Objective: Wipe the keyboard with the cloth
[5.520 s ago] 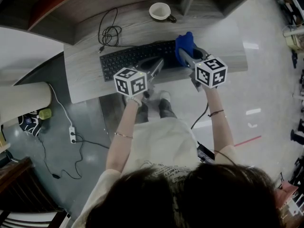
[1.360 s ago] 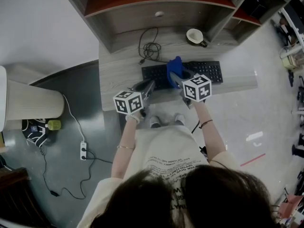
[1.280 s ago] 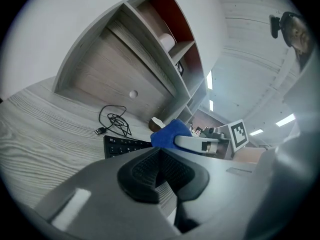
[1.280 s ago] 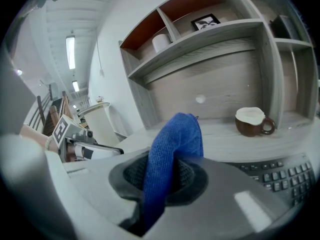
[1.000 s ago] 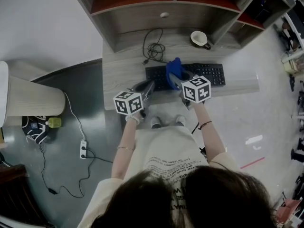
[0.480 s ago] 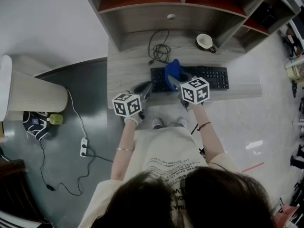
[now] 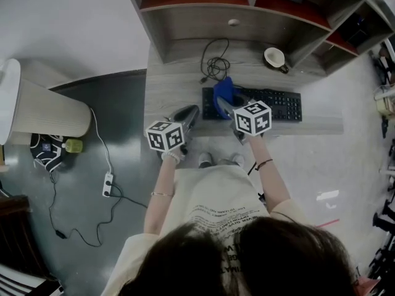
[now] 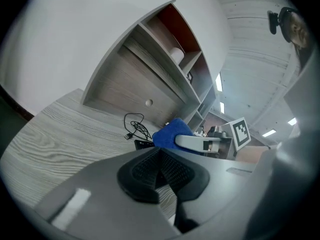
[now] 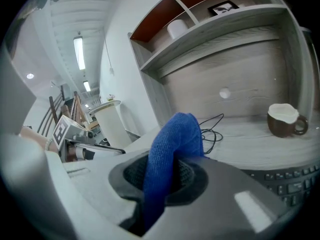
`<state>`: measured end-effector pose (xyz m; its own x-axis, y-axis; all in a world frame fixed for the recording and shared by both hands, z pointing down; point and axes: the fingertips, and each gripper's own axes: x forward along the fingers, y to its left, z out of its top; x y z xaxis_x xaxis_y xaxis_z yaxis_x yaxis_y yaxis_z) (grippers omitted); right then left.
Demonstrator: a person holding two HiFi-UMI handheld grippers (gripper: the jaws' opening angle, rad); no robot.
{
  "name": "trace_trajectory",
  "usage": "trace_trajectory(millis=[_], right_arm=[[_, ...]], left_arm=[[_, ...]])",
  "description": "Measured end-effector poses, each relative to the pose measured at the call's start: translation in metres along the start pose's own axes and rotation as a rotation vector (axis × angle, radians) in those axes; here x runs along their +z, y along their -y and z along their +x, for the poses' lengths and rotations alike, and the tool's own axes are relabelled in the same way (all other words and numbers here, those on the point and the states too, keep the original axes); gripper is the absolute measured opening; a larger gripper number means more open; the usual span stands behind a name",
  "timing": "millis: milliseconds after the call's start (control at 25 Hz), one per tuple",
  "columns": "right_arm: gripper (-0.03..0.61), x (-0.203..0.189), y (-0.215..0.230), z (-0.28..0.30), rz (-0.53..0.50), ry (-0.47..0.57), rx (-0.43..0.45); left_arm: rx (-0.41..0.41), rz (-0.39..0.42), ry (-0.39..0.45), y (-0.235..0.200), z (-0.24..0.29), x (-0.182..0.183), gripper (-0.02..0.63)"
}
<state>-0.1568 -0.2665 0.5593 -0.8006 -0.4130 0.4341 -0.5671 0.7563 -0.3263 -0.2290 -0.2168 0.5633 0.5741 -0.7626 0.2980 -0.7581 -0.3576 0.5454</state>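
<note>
My right gripper (image 9: 161, 184) is clamped on the blue cloth (image 9: 176, 134), over the left end of the keyboard (image 7: 274, 105). Left gripper (image 8: 161, 170) is closed with nothing in it, parked over the desk (image 7: 166, 85). The cloth looks soft, light and floppy, so I reckon pinching the bunched middle works best.

Nothing can be read with any certainty. The person's pale shirt (image 7: 213, 190) carries a few lines of dark print, at about 6 o'clock in the head view, too small and warped to make out. The key legends on the keyboard (image 7: 279, 105), at 1 o'clock, show only as faint specks, perhaps letters.
</note>
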Motion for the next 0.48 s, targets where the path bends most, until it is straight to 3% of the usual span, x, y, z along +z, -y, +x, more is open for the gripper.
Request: trace_trajectory(millis=[480], right_arm=[[0.051,0.000,-0.021,0.021,-0.009,-0.009,0.046]], left_arm=[[0.050,-0.002,0.013,-0.015,-0.019,-0.001,-0.003]])
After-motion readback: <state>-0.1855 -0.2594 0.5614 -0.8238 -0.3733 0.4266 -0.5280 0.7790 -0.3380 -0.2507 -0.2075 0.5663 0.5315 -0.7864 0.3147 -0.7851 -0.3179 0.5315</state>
